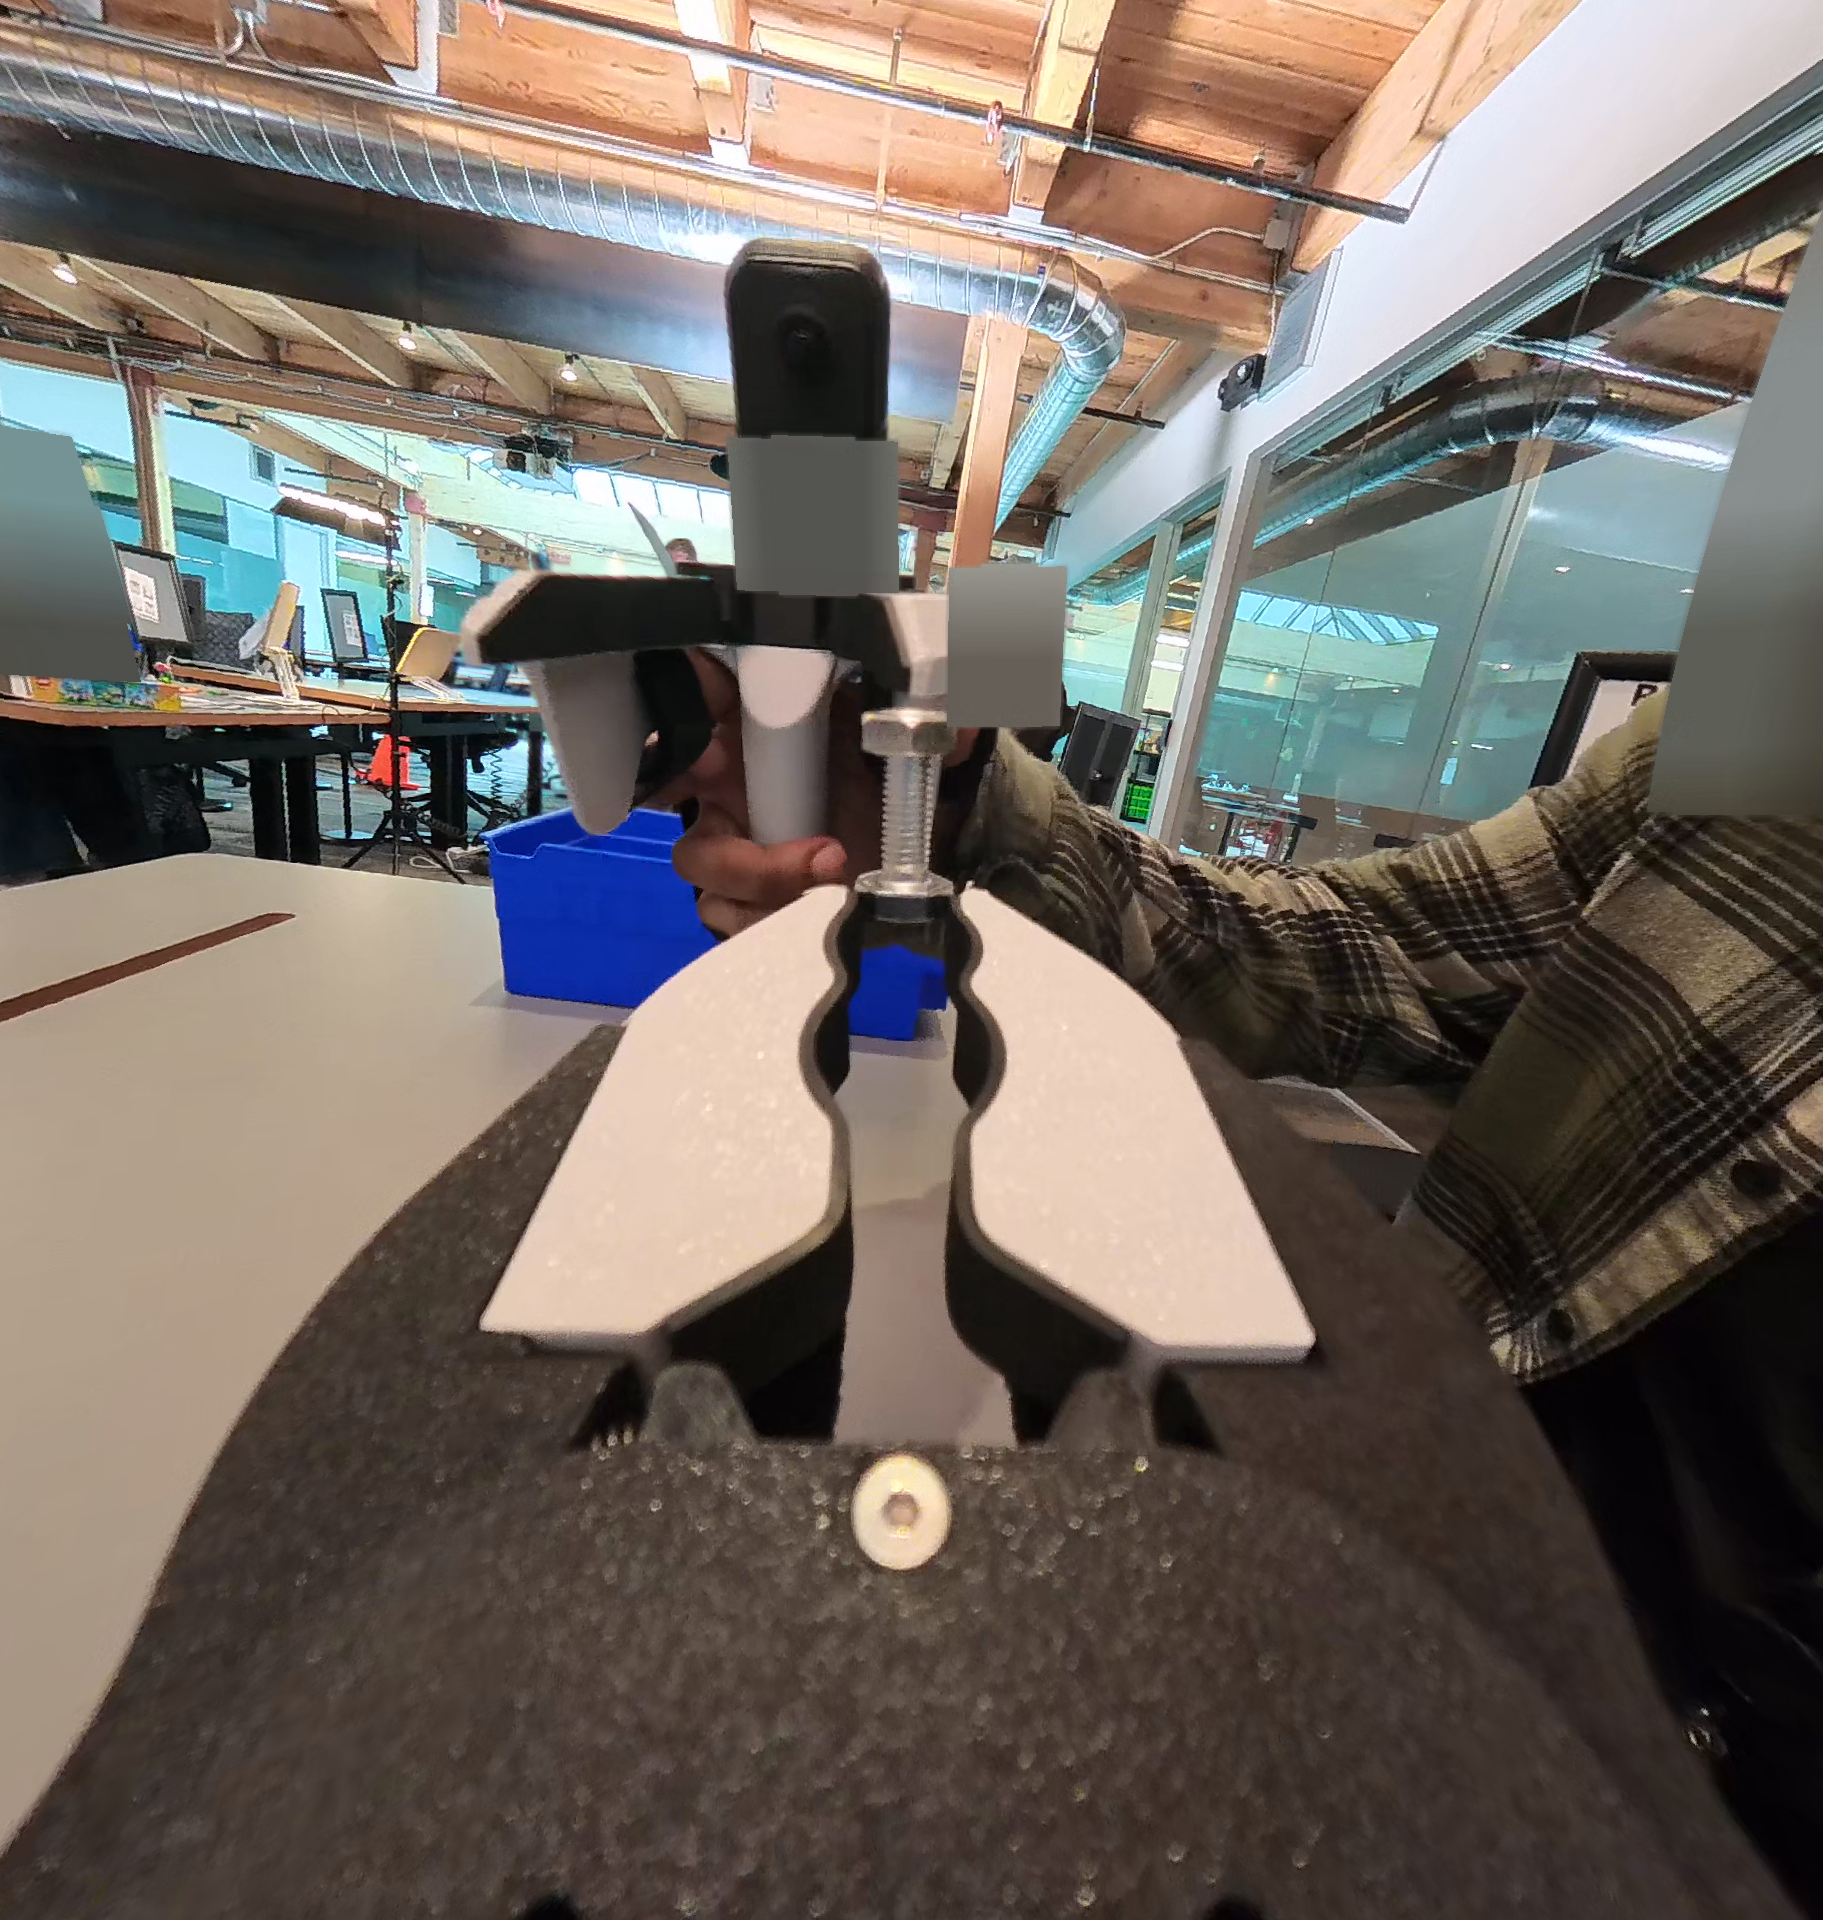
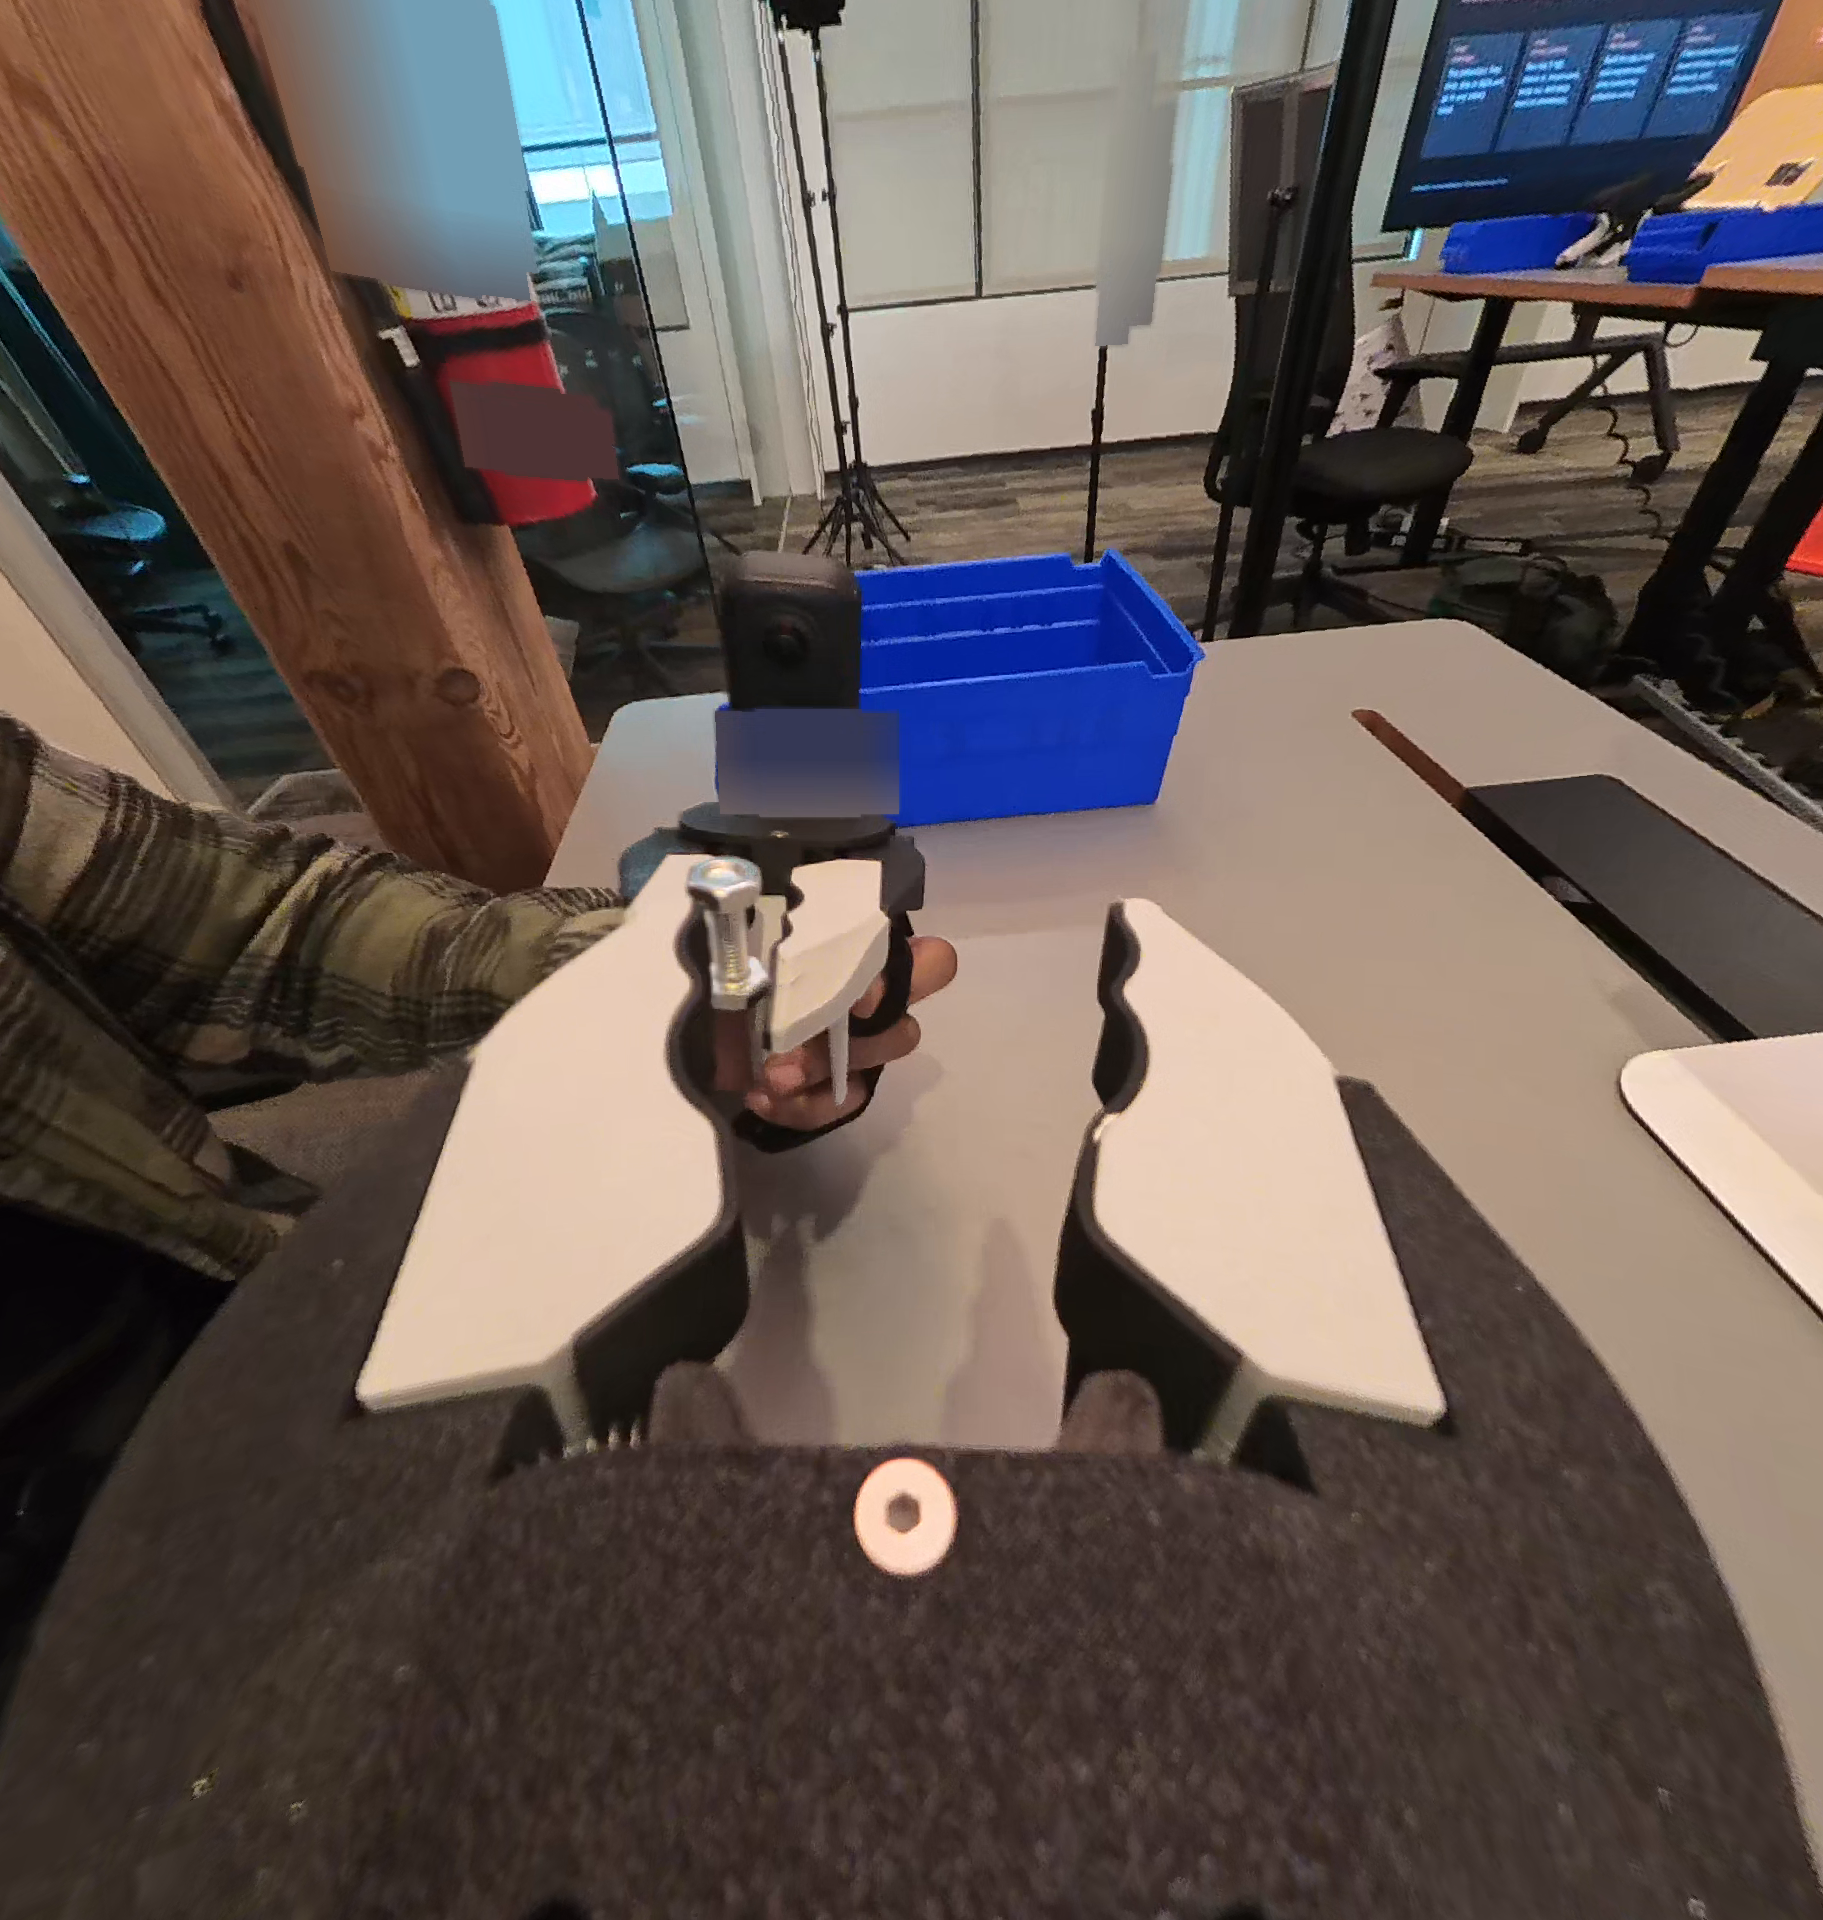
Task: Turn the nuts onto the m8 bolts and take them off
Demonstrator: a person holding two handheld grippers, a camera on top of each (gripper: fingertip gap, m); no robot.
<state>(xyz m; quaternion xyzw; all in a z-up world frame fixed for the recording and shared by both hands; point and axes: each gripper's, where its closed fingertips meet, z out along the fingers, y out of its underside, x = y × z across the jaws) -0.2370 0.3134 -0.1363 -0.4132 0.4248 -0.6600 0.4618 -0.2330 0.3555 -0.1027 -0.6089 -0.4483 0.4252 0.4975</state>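
My left gripper [image 1: 902, 914] is shut on a silver nut [image 1: 902, 885] at its fingertips. A silver bolt [image 1: 907, 800] stands upright out of the nut, head on top, with most of its thread showing between the two. The right wrist view shows the same grasp: left gripper [image 2: 751, 997], nut [image 2: 738, 982], bolt [image 2: 725, 925]. My right gripper [image 2: 902, 956] is open and empty. The bolt is in line with the tip of its left finger [image 2: 616, 1039]; I cannot tell whether they touch. The right gripper also shows in the left wrist view [image 1: 694, 810], behind the bolt.
A blue bin [image 2: 1032, 727] stands on the grey table [image 2: 1406, 831] beyond both grippers; it also shows in the left wrist view [image 1: 595, 914]. A black pad [image 2: 1665, 894] and a white slab [image 2: 1759, 1143] lie at the right. A wooden post [image 2: 263, 416] stands at the left. About 6 centimetres separates my left fingertips from my right.
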